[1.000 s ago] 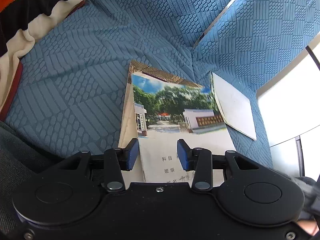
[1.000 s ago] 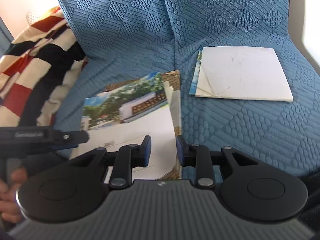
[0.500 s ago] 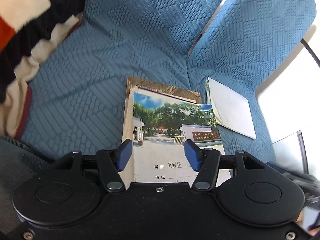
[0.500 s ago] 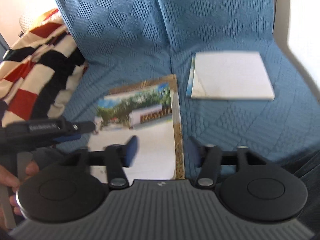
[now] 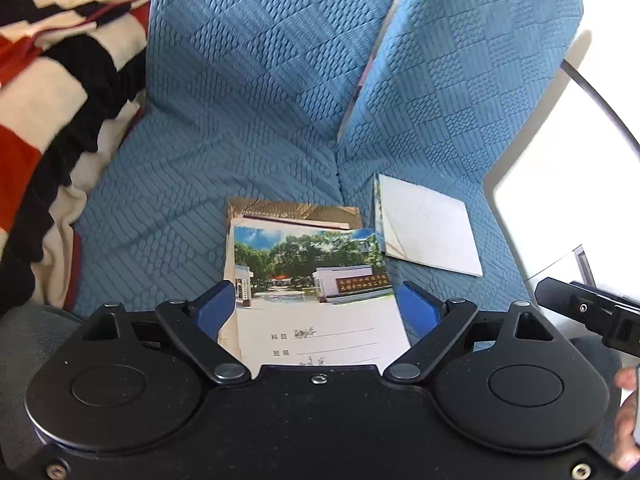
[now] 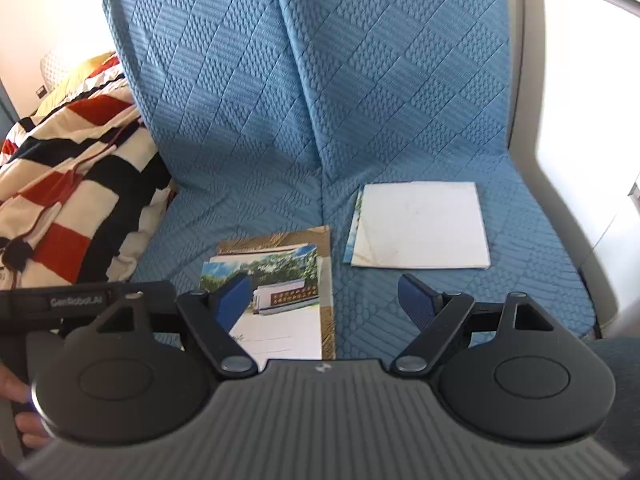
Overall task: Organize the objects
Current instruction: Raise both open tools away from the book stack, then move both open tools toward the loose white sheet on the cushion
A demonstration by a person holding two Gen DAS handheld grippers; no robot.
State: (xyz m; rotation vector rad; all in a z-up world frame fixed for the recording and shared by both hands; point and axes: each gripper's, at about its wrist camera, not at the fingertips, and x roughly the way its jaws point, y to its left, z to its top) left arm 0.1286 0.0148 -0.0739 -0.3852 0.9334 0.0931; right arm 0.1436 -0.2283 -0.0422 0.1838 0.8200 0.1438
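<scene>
A stack of booklets (image 5: 312, 276), the top one with a photo of a building and trees, lies on the blue sofa seat (image 5: 172, 208); it also shows in the right wrist view (image 6: 288, 296). A white-backed booklet (image 5: 428, 228) lies apart to its right, seen too in the right wrist view (image 6: 420, 226). My left gripper (image 5: 316, 308) is open and empty, held above the stack's near end. My right gripper (image 6: 324, 300) is open and empty, above the stack's right edge.
A red, black and cream striped blanket (image 5: 44, 92) is heaped on the sofa's left side, also in the right wrist view (image 6: 68, 192). The sofa back (image 6: 320, 68) rises behind. A pale armrest (image 6: 560, 184) borders the right.
Both grippers opened wide and drew back and up from the stack of booklets. The stack stays on the seat, its top booklet now lying flat.
</scene>
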